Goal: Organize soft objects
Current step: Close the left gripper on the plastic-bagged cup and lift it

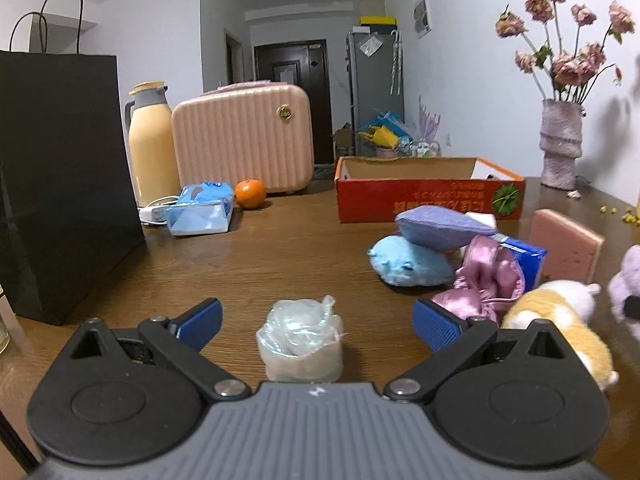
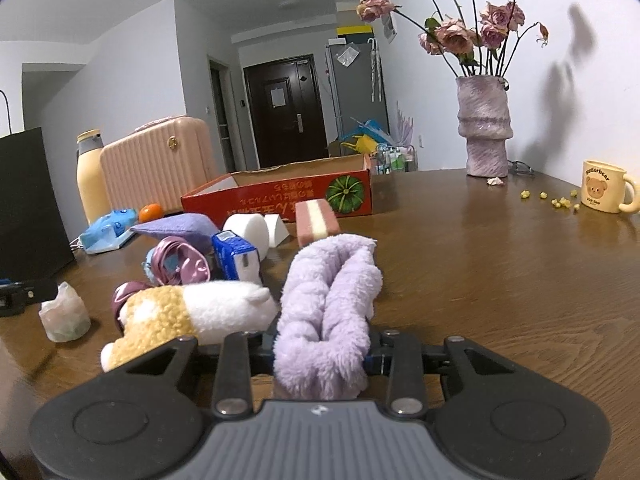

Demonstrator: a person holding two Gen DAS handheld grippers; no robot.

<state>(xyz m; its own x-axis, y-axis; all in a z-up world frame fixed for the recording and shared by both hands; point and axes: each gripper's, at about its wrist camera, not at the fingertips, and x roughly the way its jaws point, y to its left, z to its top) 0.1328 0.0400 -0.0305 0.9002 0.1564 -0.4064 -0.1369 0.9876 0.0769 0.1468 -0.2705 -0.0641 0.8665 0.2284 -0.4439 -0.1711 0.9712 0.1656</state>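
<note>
The left gripper (image 1: 316, 322) has a ribbed grey body with a small white mark at its front edge, flanked behind the jaws by two rounded black housings, each with a shallow circular recess and a triangular cut-out. Black link arms pinned with silver screws run forward to blue ribbed pads (image 1: 438, 330) at the jaw tips. The right gripper (image 2: 320, 354) has the same grey ribbed body, black housings, silver screws and black links, with blue showing just beside its jaws.
</note>
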